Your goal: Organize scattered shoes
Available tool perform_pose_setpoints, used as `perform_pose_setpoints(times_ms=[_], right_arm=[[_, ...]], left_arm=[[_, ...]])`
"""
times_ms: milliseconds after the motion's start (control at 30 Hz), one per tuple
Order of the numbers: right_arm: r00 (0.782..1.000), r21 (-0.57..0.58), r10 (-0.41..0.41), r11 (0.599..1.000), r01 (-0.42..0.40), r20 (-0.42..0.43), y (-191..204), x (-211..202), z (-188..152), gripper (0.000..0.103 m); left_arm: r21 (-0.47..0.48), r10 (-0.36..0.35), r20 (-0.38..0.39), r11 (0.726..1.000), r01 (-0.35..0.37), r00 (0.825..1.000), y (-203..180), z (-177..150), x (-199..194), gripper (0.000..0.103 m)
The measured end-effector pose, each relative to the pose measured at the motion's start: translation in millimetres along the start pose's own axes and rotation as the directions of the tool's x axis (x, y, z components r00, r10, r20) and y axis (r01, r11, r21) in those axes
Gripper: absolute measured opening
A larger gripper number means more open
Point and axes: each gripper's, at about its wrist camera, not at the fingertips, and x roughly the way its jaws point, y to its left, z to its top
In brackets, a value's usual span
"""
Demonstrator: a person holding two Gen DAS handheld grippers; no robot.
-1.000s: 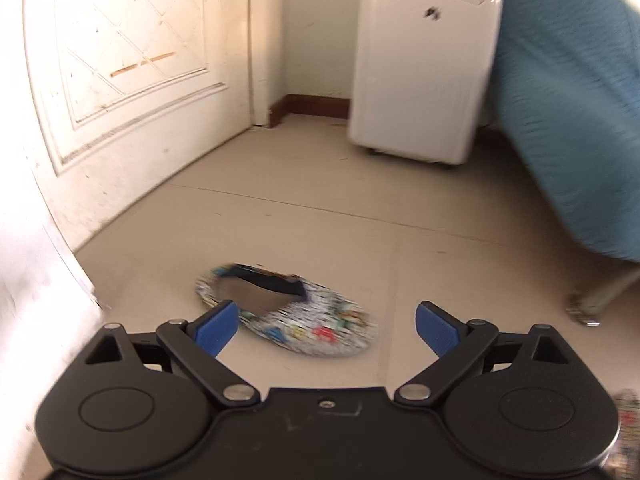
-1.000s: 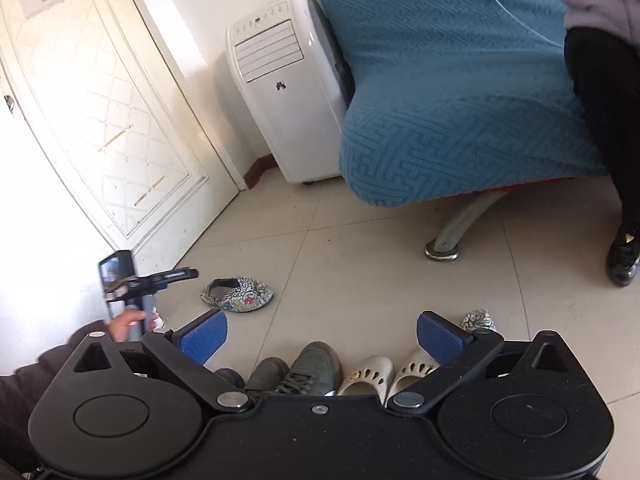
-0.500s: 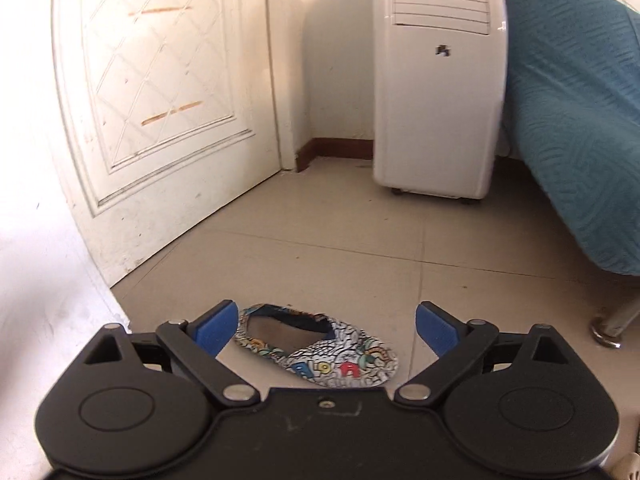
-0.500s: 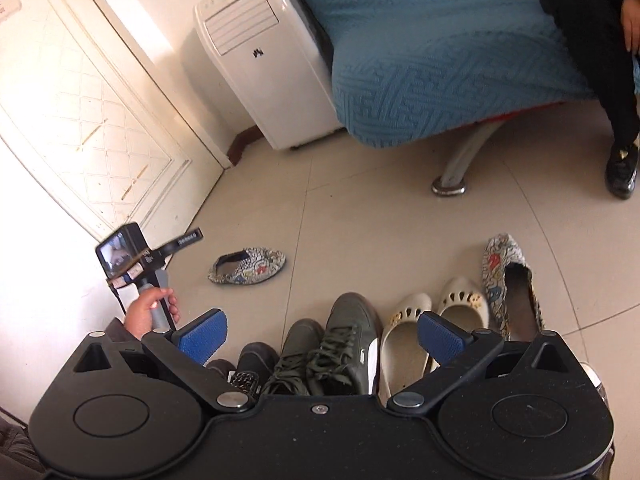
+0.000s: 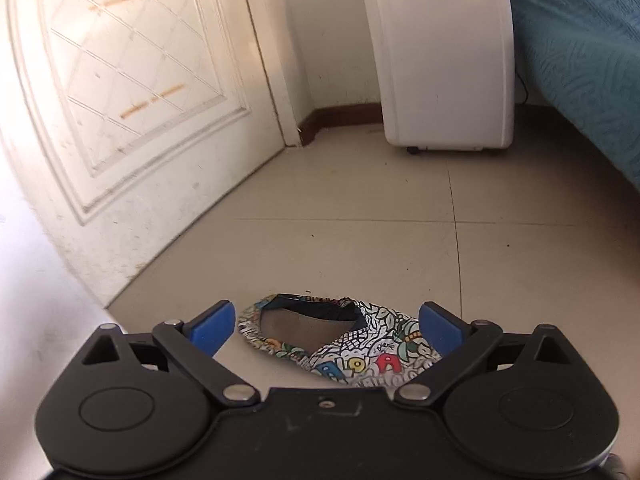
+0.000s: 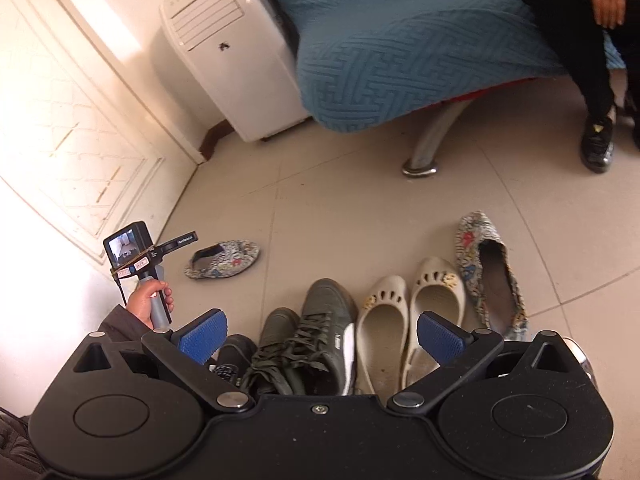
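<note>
While the lone slipper lies apart from the others, these are the parts of the scene, largest first:

Sofa: the teal-covered sofa (image 6: 400, 40) fills the right wrist view from 12 to 2 o'clock; a seated person's leg (image 6: 576, 40) shows at its far right.

Air conditioner: a white portable air conditioner (image 5: 444, 56) stands at 12 o'clock in the left wrist view, beside the panelled door (image 5: 120, 100).

Shoe row: in the right wrist view, olive sneakers (image 6: 312, 340), cream slip-ons (image 6: 408, 320) and one patterned flat (image 6: 492, 272) sit side by side on the floor, from 6 towards 3 o'clock.

Stray shoe: the matching patterned slipper (image 5: 340, 340) lies on the tile near the door, well apart from the row, at 9 o'clock of it.

Left hand-held gripper: the left hand-held gripper (image 5: 326, 326) has its jaws spread wide, nothing held.

Change: over the last second it has dropped low and closed in, so the slipper now sits between the blue pads (image 5: 212, 326), not visibly touching.

Meaning: the approach looks done; closing on the slipper and carrying it beside its partner at the row's right end probably comes next.

Right hand-held gripper: the right hand-held gripper (image 6: 322, 338) hovers wide and empty over the row.
</note>
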Motion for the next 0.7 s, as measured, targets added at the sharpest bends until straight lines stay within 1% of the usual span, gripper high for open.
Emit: perform_pose_setpoints(times_ms=[33, 67, 133, 200, 233, 267, 300, 367, 400, 533, 633, 700], right_arm=[[1.0, 0.004, -0.012, 1.0, 0.012, 0.003, -2.4, -1.3, -1.7, 0.103], [1.0, 0.007, -0.025, 1.0, 0.025, 0.005, -4.9, -2.5, -3.6, 0.103], [0.998, 0.007, -0.061, 0.998, 0.061, -0.006, -9.3, -3.0, -8.8, 0.103], [0.995, 0.006, -0.093, 0.996, 0.093, -0.02, -12.6, -2.2, -14.1, 0.103], [0.994, 0.008, -0.105, 0.994, 0.106, -0.026, -13.9, -1.5, -15.6, 0.102], [0.993, 0.011, -0.118, 0.993, 0.118, -0.032, -15.4, -1.0, -17.2, 0.103], [0.991, 0.017, -0.129, 0.991, 0.13, -0.037, -17.2, -0.5, -19.2, 0.103], [0.987, 0.03, -0.154, 0.987, 0.155, -0.048, -20.9, 0.3, -23.3, 0.103], [0.984, 0.038, -0.168, 0.985, 0.17, -0.053, -22.9, 0.1, -26.0, 0.103], [0.976, 0.061, -0.207, 0.975, 0.212, -0.075, -27.8, 1.2, -36.9, 0.103], [0.97, 0.078, -0.225, 0.969, 0.233, -0.096, -30.1, 2.5, -45.4, 0.103], [0.965, 0.083, -0.241, 0.965, 0.25, -0.106, -30.4, 2.9, -50.9, 0.103]], left_arm=[[-0.023, -0.047, -0.022, 0.999, 0.047, 0.999, 10.4, 0.6, 16.8, 0.097], [-0.066, -0.094, -0.052, 0.994, 0.09, 0.994, 21.3, 1.6, 32.5, 0.097], [-0.164, -0.183, -0.106, 0.973, 0.164, 0.978, 41.9, 3.3, 62.7, 0.097], [-0.283, -0.235, -0.154, 0.941, 0.185, 0.96, 56.0, 3.6, 85.3, 0.096], [-0.328, -0.251, -0.165, 0.926, 0.187, 0.954, 59.9, 3.5, 92.9, 0.096], [-0.381, -0.276, -0.174, 0.904, 0.194, 0.945, 64.0, 2.4, 101.2, 0.096], [-0.422, -0.298, -0.18, 0.884, 0.201, 0.937, 66.8, 1.5, 108.4, 0.096], [-0.454, -0.316, -0.191, 0.868, 0.202, 0.929, 64.6, -1.6, 118.7, 0.096], [-0.452, -0.313, -0.199, 0.87, 0.196, 0.929, 61.5, -2.8, 123.1, 0.096], [-0.341, -0.239, -0.237, 0.928, 0.15, 0.942, 40.1, -2.6, 136.3, 0.094], [-0.279, -0.204, -0.229, 0.951, 0.137, 0.952, 25.7, -3.9, 140.6, 0.09], [-0.222, -0.173, -0.223, 0.967, 0.123, 0.959, 14.0, -5.5, 143.8, 0.086]])
